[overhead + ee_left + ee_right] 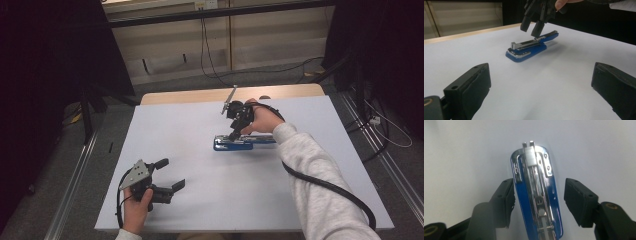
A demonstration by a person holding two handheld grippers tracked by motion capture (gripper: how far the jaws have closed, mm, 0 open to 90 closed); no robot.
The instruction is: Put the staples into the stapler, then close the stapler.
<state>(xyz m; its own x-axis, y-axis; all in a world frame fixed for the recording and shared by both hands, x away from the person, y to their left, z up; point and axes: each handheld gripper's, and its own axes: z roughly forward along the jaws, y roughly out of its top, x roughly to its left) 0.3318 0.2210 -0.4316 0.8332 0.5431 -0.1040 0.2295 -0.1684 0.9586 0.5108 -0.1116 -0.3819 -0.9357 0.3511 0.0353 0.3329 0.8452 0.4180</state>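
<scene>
While my left tongs (pixel 169 174) rest low at the near left of the flat white surface (pixel 200 200) with their jaws spread wide and nothing between them, my right tongs (pixel 235 134) hang over the blue stapler with the shiny metal staple channel (pixel 240 142), which lies flat near the middle of the surface, a little toward the far right. In the right gripper view the stapler (pixel 536 195) runs lengthwise between the two black jaws, its top swung away so the metal channel lies bare; the left jaw sits just beside its blue edge, the right jaw stands a little apart, so these tongs (pixel 539 202) are open around it, not clamped. From the left gripper view the stapler (pixel 529 48) lies well ahead of my own wide jaws, with the right tongs (pixel 531 27) pointing down just above it.
</scene>
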